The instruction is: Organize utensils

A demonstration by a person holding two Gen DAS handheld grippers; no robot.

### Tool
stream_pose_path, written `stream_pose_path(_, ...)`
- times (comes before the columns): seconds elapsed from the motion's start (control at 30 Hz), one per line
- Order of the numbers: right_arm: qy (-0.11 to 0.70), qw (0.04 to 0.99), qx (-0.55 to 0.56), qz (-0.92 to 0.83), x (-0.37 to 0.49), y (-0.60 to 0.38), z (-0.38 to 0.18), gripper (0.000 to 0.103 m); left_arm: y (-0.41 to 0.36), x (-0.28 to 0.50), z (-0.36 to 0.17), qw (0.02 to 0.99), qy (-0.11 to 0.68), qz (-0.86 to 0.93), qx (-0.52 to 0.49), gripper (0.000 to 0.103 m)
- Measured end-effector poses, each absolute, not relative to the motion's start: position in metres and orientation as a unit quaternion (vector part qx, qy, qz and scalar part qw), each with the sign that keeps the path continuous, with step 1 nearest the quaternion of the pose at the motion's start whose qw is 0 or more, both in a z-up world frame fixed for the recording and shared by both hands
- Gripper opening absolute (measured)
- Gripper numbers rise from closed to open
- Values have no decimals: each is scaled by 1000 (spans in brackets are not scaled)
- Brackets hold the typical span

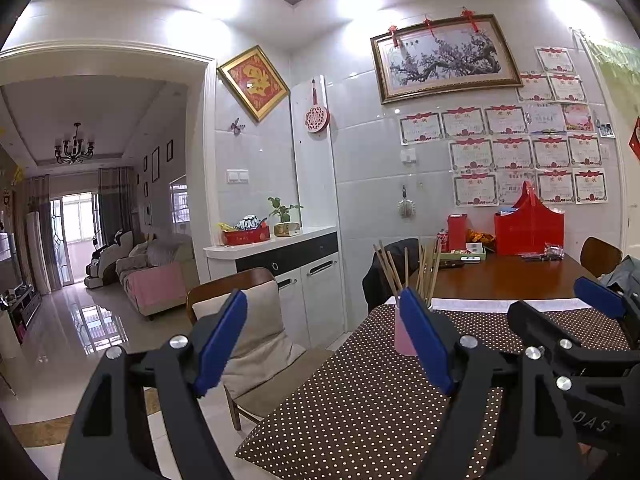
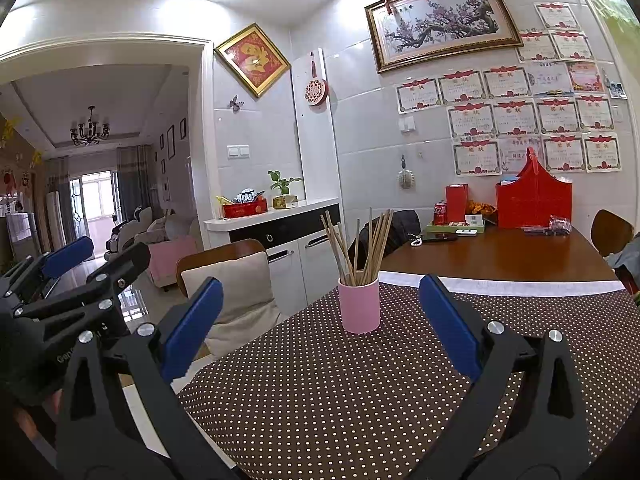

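Pink cylindrical cup (image 2: 359,304) of wooden chopsticks (image 2: 360,244) stands upright on the brown polka-dot cloth (image 2: 340,392) covering the surface.

Both the left tongs (image 1: 326,336) and the right tongs (image 2: 320,320) are spread wide, holding and touching nothing; the cup stands ahead between the right blue pads (image 2: 192,328). A cushioned wooden chair (image 2: 228,280) sits just beside the surface's left edge.

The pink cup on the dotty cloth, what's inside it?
Wooden chopsticks stand bunched inside the pink cup, fanning out above its rim. Their lower ends, and anything else at the bottom, are hidden by the cup's solid wall.
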State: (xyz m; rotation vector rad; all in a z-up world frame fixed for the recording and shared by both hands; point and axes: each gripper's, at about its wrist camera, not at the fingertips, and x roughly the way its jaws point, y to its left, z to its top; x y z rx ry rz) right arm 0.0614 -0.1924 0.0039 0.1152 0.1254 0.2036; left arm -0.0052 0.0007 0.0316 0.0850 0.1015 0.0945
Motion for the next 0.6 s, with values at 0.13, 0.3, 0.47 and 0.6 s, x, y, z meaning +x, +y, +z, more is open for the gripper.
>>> stream_pose_path(0.13,63,991,57,101,61,-193,4,96,1,-5,31,997,52,47,42,77)
stream_pose_path(0.3,63,991,58,102,61,-193,4,96,1,-5,31,997,51,47,43,77)
stream_pose_path(0.47,66,991,58,101,60,-193,1,96,2,-5,30,997,52,47,43,77)
stream_pose_path(0.6,66,991,59,101,59,-193,-2,96,2,-5,29,997,52,47,43,77)
